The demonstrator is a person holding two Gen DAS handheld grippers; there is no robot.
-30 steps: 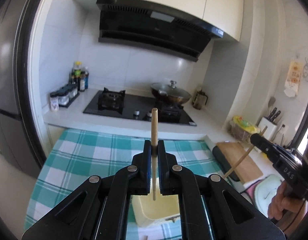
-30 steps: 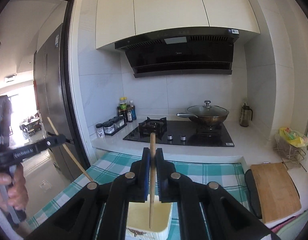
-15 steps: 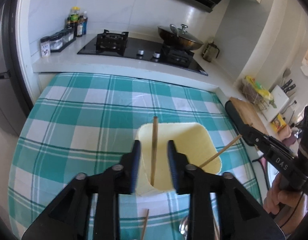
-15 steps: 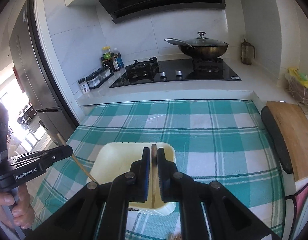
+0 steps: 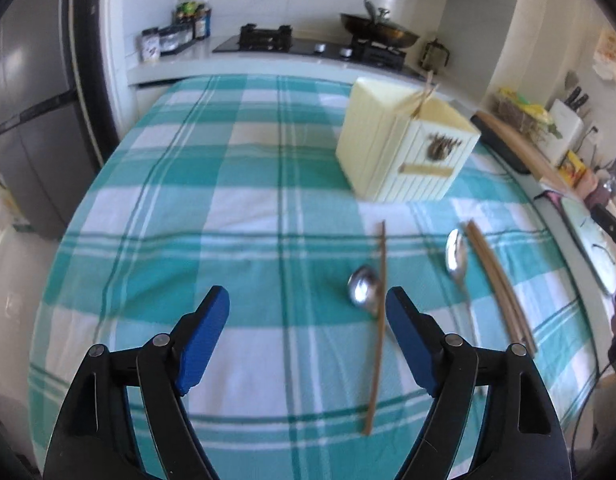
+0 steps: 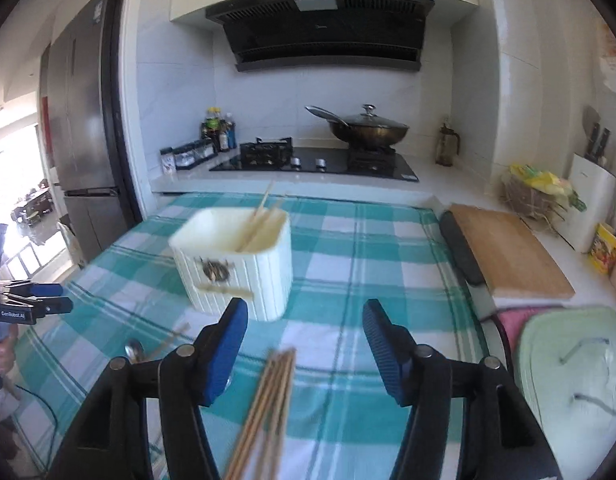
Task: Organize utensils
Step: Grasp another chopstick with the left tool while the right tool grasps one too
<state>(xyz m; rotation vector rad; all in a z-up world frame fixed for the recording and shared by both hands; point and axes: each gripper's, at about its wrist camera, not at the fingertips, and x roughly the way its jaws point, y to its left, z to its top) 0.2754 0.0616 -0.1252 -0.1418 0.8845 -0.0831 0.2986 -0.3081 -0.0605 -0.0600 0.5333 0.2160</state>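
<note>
A cream utensil holder (image 5: pixel 404 146) (image 6: pixel 236 260) stands on the checked cloth with two wooden chopsticks (image 6: pixel 260 218) leaning inside. My left gripper (image 5: pixel 308 300) hangs over the cloth, its jaws opening with nothing between them. Just right of it lie a single chopstick (image 5: pixel 378 320), a metal spoon (image 5: pixel 364 290), a second spoon (image 5: pixel 456 256) and a bundle of chopsticks (image 5: pixel 496 280). My right gripper (image 6: pixel 304 312) is in front of the holder, jaws opening; the chopstick bundle (image 6: pixel 270 400) lies on the cloth below them, untouched. The left gripper (image 6: pixel 48 300) shows at the far left of the right wrist view.
The teal checked tablecloth (image 5: pixel 188 200) covers the table. Beyond it is a counter with a stove (image 6: pixel 316 160), a lidded wok (image 6: pixel 368 128) and spice jars (image 6: pixel 188 156). A wooden cutting board (image 6: pixel 508 248) and a green lid (image 6: pixel 576 372) lie to the right. A fridge (image 6: pixel 76 120) stands left.
Both grippers let their chopsticks drop into the holder, opened, and came down and back toward the near part of the table, where loose utensils lie.
</note>
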